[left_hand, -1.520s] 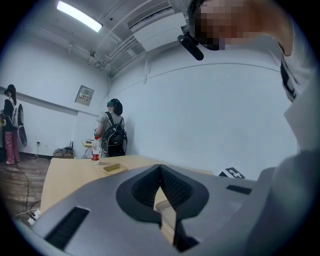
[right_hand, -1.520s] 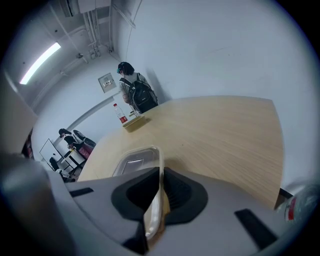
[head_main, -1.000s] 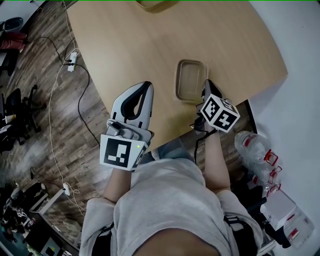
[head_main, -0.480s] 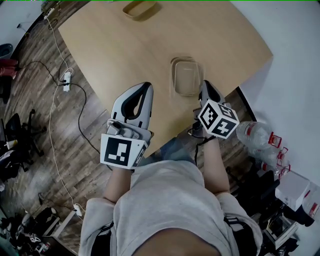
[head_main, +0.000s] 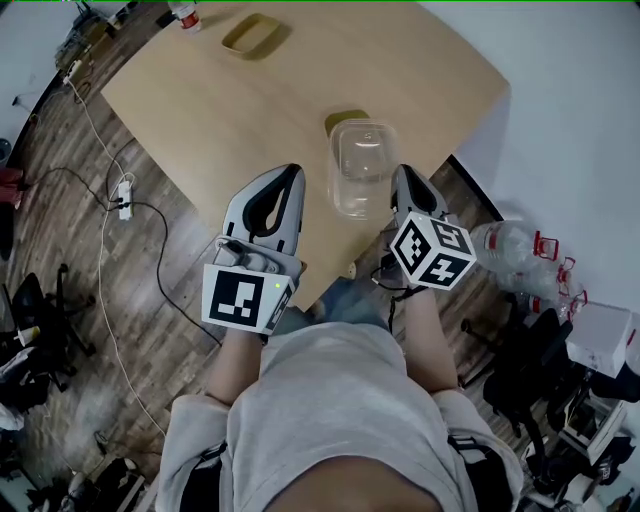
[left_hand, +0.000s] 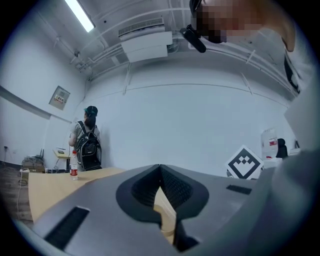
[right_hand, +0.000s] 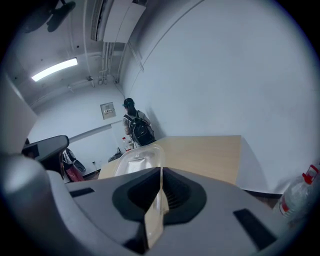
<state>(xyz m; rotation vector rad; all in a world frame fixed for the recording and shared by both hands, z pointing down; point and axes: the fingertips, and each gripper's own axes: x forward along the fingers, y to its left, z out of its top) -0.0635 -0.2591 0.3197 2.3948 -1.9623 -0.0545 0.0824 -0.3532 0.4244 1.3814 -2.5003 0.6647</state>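
Above wooden table (head_main: 250, 110), right gripper (head_main: 402, 180) clamps clear container (head_main: 362, 165); bottle (left_hand: 74, 167) label illegible.

You have bright, even light from overhead. A tube lamp (left_hand: 80, 9) burns white at the top of your left gripper view, and a second lamp (right_hand: 54, 69) glows in the right gripper view; both are blown out. In the head view the table (head_main: 250, 110) is evenly lit with only soft shadows, while the floor (head_main: 90, 300) reads darker. The clear box (head_main: 362, 165) shows pale glints on its rim. Both gripper views bend hard at the edges and fade into black corners. The jaws close to each lens are soft, the far wall (left_hand: 190, 130) sharper.
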